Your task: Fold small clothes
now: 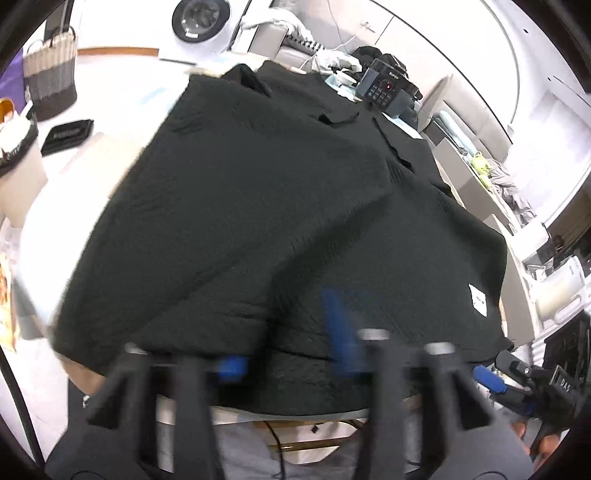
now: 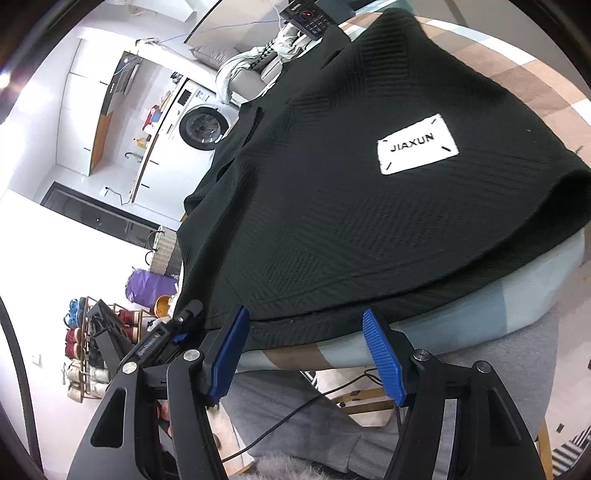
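Observation:
A black textured garment (image 1: 258, 203) lies spread over a table with a pale blue and tan cover (image 2: 480, 314). Its white JIAXUN label (image 2: 417, 144) faces up near the right corner. In the blurred left wrist view my left gripper (image 1: 291, 350) is at the near hem, and the cloth bunches between its blue pads (image 1: 343, 332). From the right wrist view that left gripper (image 2: 184, 325) sits on the hem's left end. My right gripper (image 2: 306, 314) stands open at the near hem, with its pads apart and not pressing the cloth.
A dark keypad device (image 1: 384, 86) and loose clothes sit at the table's far end. A woven basket (image 1: 50, 74), a black case (image 1: 68, 134) and a washing machine (image 1: 199, 18) stand to the left. A person's grey trousers (image 2: 295, 424) and a cable are below the table edge.

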A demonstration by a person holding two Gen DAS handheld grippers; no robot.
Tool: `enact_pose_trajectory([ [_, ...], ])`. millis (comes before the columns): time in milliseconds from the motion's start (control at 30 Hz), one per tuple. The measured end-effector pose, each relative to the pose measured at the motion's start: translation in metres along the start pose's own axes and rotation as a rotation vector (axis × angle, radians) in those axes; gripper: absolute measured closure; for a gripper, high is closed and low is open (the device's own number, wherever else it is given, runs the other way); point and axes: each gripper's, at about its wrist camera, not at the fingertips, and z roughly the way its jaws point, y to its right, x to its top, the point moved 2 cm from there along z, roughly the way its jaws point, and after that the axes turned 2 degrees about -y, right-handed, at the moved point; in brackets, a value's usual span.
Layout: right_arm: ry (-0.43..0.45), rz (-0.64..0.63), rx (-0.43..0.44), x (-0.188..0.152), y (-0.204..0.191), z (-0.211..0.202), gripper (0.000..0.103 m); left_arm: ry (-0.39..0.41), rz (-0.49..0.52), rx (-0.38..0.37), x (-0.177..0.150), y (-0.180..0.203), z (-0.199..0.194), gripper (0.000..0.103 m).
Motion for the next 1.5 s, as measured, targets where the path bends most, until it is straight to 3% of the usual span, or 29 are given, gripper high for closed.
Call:
enact_pose_trajectory([
  [33,0.001,0.002,0.0,0.0,0.0,0.0,0.038,0.0,-0.009,-0.019,0.0,-0.001,0.0,0.099],
  [167,-0.014,-0.01,0.026,-0.004,-0.003,0.003,0.038,0.023,-0.054,-0.101,0.002,0.0,-0.021,0.102],
  [300,-0.086,-0.043,0.091,-0.011,-0.017,0.02,0.038,0.063,-0.091,-0.163,0.012,0.003,-0.045,0.102],
  [533,-0.195,-0.068,0.234,-0.023,-0.052,0.066,0.038,0.113,-0.091,-0.194,0.023,0.011,-0.072,0.102],
  [767,-0.162,0.031,0.327,-0.012,-0.054,0.089,0.038,0.139,-0.077,-0.192,0.023,0.011,-0.094,0.102],
  [900,-0.015,0.116,0.301,0.002,-0.028,0.067,0.038,0.127,-0.071,-0.186,0.016,0.007,-0.095,0.102],
  [967,0.08,0.165,0.235,0.011,-0.009,0.05,0.043,0.112,-0.071,-0.184,0.011,0.005,-0.091,0.102],
  [1000,0.113,0.183,0.21,0.014,-0.001,0.045,0.052,0.1,-0.071,-0.183,0.008,0.003,-0.089,0.102],
  [1100,0.188,0.21,0.118,0.021,0.021,0.028,0.093,0.064,-0.077,-0.174,-0.006,0.001,-0.078,0.102],
  [1133,0.21,0.199,0.085,0.022,0.023,0.022,0.098,0.055,-0.08,-0.171,-0.01,-0.001,-0.075,0.102],
  [1233,0.263,0.161,0.034,0.022,0.028,0.001,0.1,0.033,-0.089,-0.16,-0.021,-0.006,-0.064,0.102],
  [1333,0.251,0.122,-0.003,0.016,0.028,-0.003,0.1,-0.005,-0.11,-0.156,-0.032,-0.013,-0.052,0.102],
  [1467,0.142,0.137,-0.019,0.018,0.037,0.007,0.096,-0.063,-0.104,-0.109,-0.043,-0.019,-0.041,0.1],
  [1500,0.114,0.139,0.01,0.02,0.037,0.006,0.091,-0.078,-0.098,-0.104,-0.044,-0.02,-0.039,0.093],
])
